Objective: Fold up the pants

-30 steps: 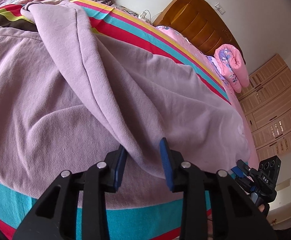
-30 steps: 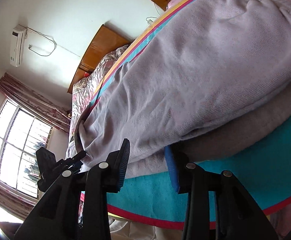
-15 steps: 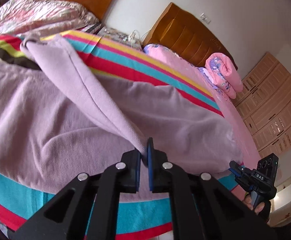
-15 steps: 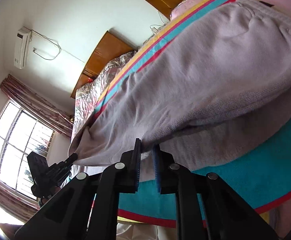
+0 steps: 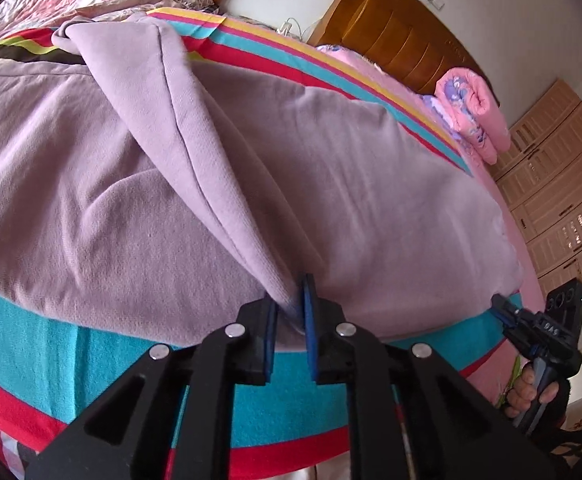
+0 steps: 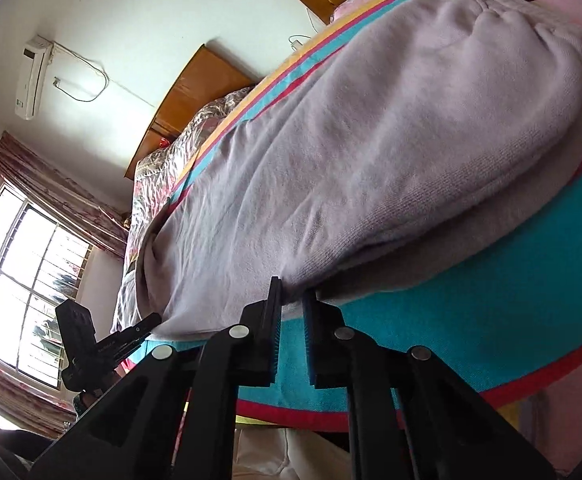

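The lilac pants [image 5: 331, 184] lie spread across the striped blanket [image 5: 51, 344] on the bed, reaching from the near edge toward the far headboard [image 5: 391, 36]. My left gripper [image 5: 289, 312] has just been closing and now pinches a raised fold of the cloth at the near hem; the fabric climbs away from the pads in a taut ridge toward the far left. My right gripper [image 6: 291, 308] has also just been closing, and its jaws stand narrow on the near edge of the top layer, with the lower layer and the blanket lying beneath. From the left camera I can see my other hand [image 5: 531, 392] low at the right, so the two grips sit well apart along the same near edge. To do this fold well, I think I should raise both corners together and evenly, so the edge between them stays straight rather than sagging. I would check that each pinch has only the layer I mean to carry. Then I would sweep the edge over toward the far side, lay it down flat, and only then let go.
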`<state>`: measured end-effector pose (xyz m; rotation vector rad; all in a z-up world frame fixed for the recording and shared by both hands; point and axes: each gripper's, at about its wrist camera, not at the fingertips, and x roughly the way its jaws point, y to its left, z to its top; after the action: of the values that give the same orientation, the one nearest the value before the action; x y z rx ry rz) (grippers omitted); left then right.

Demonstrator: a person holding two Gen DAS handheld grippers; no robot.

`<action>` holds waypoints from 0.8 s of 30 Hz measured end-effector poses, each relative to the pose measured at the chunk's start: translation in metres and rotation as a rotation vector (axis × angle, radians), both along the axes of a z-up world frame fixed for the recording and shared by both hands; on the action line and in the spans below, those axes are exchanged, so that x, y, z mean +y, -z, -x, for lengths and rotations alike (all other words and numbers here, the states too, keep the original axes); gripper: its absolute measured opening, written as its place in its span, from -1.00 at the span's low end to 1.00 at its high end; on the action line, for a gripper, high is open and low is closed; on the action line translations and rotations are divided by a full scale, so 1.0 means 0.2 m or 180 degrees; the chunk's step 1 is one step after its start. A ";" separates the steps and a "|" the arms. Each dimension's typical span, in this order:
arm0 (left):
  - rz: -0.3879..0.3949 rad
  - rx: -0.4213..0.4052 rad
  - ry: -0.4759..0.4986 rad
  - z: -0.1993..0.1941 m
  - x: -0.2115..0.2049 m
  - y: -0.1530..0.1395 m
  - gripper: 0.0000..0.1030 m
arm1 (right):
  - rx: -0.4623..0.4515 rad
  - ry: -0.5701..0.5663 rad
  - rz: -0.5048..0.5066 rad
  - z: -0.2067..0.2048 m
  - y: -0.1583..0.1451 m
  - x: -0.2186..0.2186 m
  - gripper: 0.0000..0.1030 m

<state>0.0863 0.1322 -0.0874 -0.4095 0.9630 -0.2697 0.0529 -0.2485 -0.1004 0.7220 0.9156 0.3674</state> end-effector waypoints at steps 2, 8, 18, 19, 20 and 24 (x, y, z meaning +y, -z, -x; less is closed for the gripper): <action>0.0040 -0.0017 0.0008 0.00 0.01 0.00 -0.68 | -0.0009 0.0008 -0.0072 0.02 -0.01 -0.01 -0.68; 0.0011 -0.0101 -0.0070 0.00 0.03 -0.03 -0.18 | -0.0070 0.0587 -0.0099 0.09 -0.04 -0.25 -0.14; -0.0142 -0.0129 -0.0123 0.00 0.04 -0.02 -0.63 | -0.0320 0.0736 0.0165 0.11 -0.12 -0.26 -0.78; -0.0134 -0.0130 -0.0129 0.00 0.04 -0.02 -0.63 | -0.0279 0.0739 0.0162 0.12 -0.10 -0.26 -0.79; -0.0128 -0.0133 -0.0132 0.01 0.04 -0.02 -0.63 | -0.0196 0.0742 0.0167 0.11 -0.07 -0.26 -0.79; -0.0123 -0.0130 -0.0140 0.01 0.04 -0.02 -0.60 | -0.0029 0.0728 0.0176 0.12 0.00 -0.28 -0.80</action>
<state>0.0845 0.1408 -0.0830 -0.3880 0.9166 -0.2184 0.0280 -0.3055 -0.1003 0.7645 0.8216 0.1425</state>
